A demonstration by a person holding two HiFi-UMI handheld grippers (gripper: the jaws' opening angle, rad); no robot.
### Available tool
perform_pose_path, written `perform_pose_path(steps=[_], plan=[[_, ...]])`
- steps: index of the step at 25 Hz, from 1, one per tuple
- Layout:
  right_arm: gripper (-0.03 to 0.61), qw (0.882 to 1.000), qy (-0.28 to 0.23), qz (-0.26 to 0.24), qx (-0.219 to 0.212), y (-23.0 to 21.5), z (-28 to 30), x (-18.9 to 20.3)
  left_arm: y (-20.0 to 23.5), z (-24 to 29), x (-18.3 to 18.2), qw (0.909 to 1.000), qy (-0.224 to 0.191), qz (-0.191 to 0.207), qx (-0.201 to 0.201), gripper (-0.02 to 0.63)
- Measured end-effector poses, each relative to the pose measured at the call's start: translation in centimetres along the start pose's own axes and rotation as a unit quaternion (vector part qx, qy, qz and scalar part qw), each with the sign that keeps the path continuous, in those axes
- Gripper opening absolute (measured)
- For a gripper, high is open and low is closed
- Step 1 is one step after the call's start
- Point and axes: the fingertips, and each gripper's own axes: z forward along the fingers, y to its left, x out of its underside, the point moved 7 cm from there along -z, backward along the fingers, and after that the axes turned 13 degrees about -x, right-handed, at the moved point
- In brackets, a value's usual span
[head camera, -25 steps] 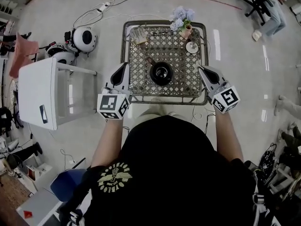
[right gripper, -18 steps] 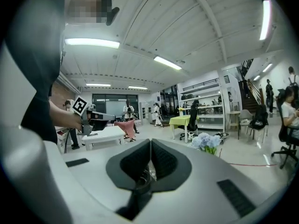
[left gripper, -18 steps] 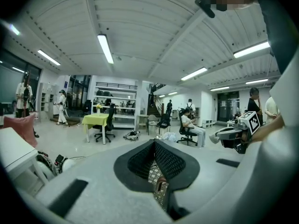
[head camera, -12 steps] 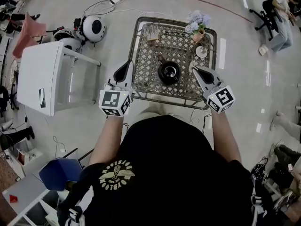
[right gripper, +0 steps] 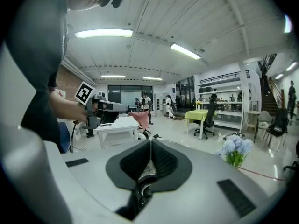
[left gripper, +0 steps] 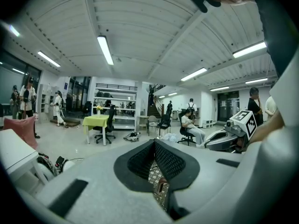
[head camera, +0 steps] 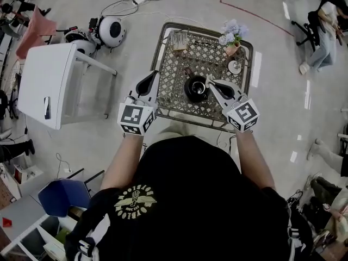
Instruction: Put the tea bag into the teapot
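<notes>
Pale glossy floor (head camera: 125,4) of a big open room, w/ a lattice-top wicker desk (head camera: 215,110) straight ahead of the person. Black teapot (head camera: 196,88) sits near the desk's centre, lid off, opening facing up. Far-left corner has a small holder (head camera: 179,39) w/ pale contents, too small to say if the tea bag is in there; can't pick out the tea bag anywhere else. Far-right corner: flower vase (head camera: 231,30), pale blue blooms, w/ a small white dish (head camera: 235,67) just beside it on the near side.

Left tool (head camera: 154,74) hangs over the desk's left edge, well apart from the pot, pads closed tip to tip w/ nothing btwn them. Right tool (head camera: 210,82) points in from the right, tip at the teapot's rim, can't tell if touching. Its pads are pressed together and nothing can be made out btwn them.

White table (head camera: 46,91) stands left of the desk. A seated person (head camera: 326,34) is far off at upper right.
</notes>
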Motion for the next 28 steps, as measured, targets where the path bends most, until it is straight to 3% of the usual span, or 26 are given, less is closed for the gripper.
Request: perform_pose_path(steps=[8, 11, 22, 24, 28], plan=[[0.02, 1.0, -0.011, 0.008, -0.016, -0.5, 1.3, -0.1, 1.8, 0.2, 0.3, 0.9999, 0.007, -0.001, -0.011, -0.005], [0.083, 1.0, -0.017, 0.015, -0.015, -0.6, 1.4, -0.1, 2.2, 0.5, 0.0, 0.9999, 0.005, -0.003, -0.014, -0.005], [0.083, 0.999, -0.043, 0.014, -0.009, -0.2, 1.0, -0.2, 1.9, 1.5, 0.0, 1.0, 0.004, 0.004, 0.0, -0.005], [0.011, 0.999, -0.05, 0.017, -0.012, 0.2, 0.8, -0.3, 1.8, 1.7, 0.0, 0.9999, 0.005, 0.008, 0.006, -0.005], [0.011, 0.999, -0.047, 0.011, -0.011, 0.6, 0.2, -0.7, 1.5, 1.6, -0.2, 0.9999, 0.006, 0.011, 0.01, -0.005]])
